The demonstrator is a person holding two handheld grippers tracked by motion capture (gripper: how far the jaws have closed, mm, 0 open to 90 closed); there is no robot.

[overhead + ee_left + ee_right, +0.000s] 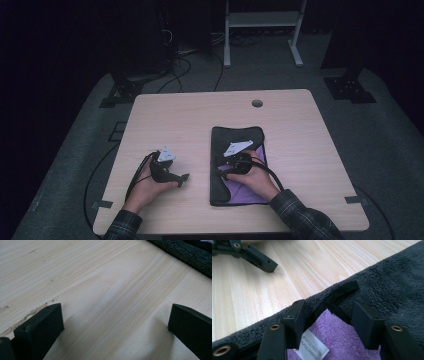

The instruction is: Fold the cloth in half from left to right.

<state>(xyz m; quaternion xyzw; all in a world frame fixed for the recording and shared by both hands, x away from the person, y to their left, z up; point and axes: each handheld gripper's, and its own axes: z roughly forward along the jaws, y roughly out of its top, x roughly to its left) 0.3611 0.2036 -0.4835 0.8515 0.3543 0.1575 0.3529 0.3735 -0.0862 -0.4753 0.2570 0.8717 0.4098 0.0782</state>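
Pale wood table (165, 115) under me; the dark towel (235, 137) with its purple side (245, 187) lies right of centre, partly folded. My right gripper (327, 315) straddles its corner, jaws apart, nothing pinched yet. My left gripper (115, 325) rests spread on bare wood. Folding looks unfinished.

white care label (312, 348) on the purple fleece cloth (342, 340), print cut off by the bottom edge, partly behind a jaw

Dim lab or recording studio, bare wooden table (190, 115) with cable hole (257, 103), grey carpet, loose floor cables (182, 67), white metal stand (262, 22), black rig bases (350, 89).
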